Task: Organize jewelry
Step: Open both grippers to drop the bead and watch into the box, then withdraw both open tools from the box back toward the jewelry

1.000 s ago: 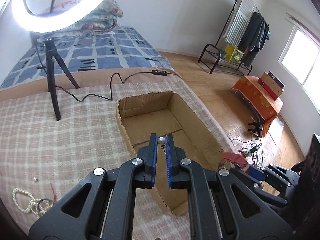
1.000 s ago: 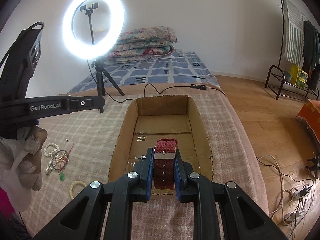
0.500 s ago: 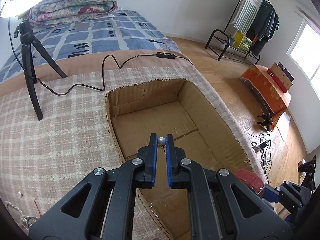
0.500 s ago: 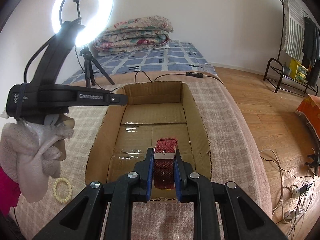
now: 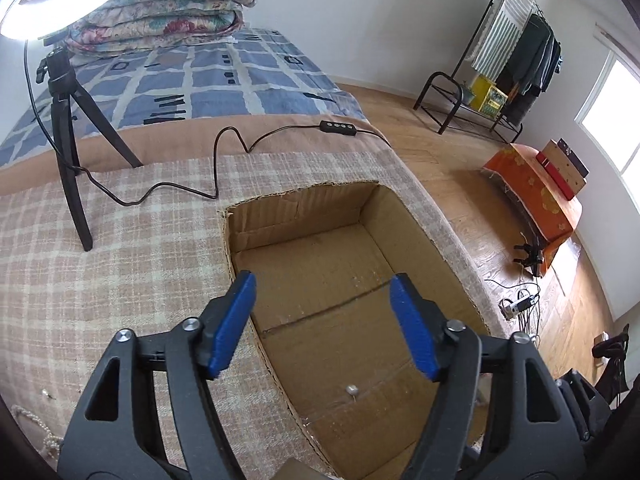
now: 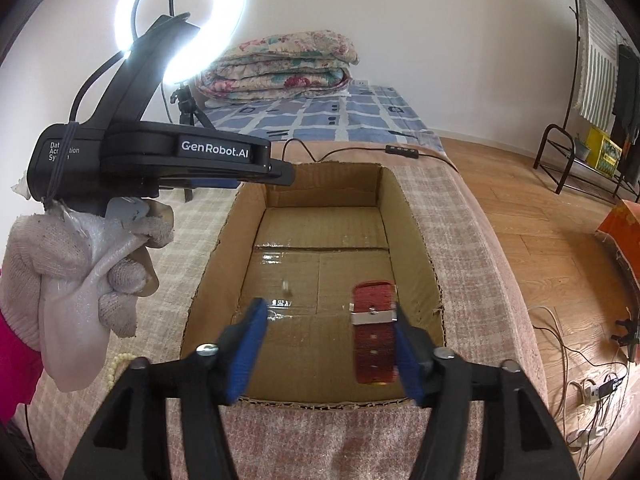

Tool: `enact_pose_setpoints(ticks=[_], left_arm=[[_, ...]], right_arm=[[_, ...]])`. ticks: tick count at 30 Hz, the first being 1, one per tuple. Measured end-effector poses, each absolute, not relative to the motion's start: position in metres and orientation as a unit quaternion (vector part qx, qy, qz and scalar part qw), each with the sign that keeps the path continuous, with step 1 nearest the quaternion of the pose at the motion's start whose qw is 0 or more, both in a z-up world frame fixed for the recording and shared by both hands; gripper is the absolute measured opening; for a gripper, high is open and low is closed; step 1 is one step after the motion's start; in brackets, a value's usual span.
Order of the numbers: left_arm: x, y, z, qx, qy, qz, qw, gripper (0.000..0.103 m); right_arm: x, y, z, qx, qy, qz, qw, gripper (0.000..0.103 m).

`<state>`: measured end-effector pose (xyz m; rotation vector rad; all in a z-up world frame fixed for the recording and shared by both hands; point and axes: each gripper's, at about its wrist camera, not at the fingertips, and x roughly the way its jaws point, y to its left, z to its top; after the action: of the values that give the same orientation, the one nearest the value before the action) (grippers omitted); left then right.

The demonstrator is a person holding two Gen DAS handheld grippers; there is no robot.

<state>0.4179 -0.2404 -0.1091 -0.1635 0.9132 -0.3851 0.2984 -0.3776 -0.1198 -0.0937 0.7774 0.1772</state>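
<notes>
An open cardboard box point(image 5: 416, 236) point(image 6: 420, 236) sits sunk in the checked bed cover. My left gripper point(image 5: 324, 312) is open and empty above the box; a small silver bead earring point(image 5: 351, 390) lies on the box floor below it, and it shows blurred in the right wrist view point(image 6: 285, 286). My right gripper point(image 6: 328, 340) is open over the box's near end. A red watch strap point(image 6: 373, 336) with a metal buckle rests against its right finger point(image 6: 408, 360), free of the left one. The left gripper's body point(image 6: 160, 156) shows at the left in the right wrist view.
A ring light on a black tripod point(image 5: 66, 148) point(image 6: 180, 20) stands left of the box, its cable point(image 5: 224, 160) running across the cover. Pearl beads point(image 5: 24, 416) lie at far left, and more beads point(image 6: 120, 360). Wooden floor and cables point(image 5: 520, 300) lie right of the bed.
Both grippers have opened. The bead earring has dropped from the left gripper onto the box floor. The red strap is no longer clamped and leans on the right finger.
</notes>
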Motion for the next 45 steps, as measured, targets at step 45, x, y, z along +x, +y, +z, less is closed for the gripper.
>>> enact_pose_setpoints(ticks=[45], left_arm=[[0.293, -0.080, 0.028, -0.071, 0.339, -0.140, 0.928, 0.075]], right_arm=[[0.215, -0.312, -0.027, -0.036, 0.282, 0.148, 0.947, 0.098]])
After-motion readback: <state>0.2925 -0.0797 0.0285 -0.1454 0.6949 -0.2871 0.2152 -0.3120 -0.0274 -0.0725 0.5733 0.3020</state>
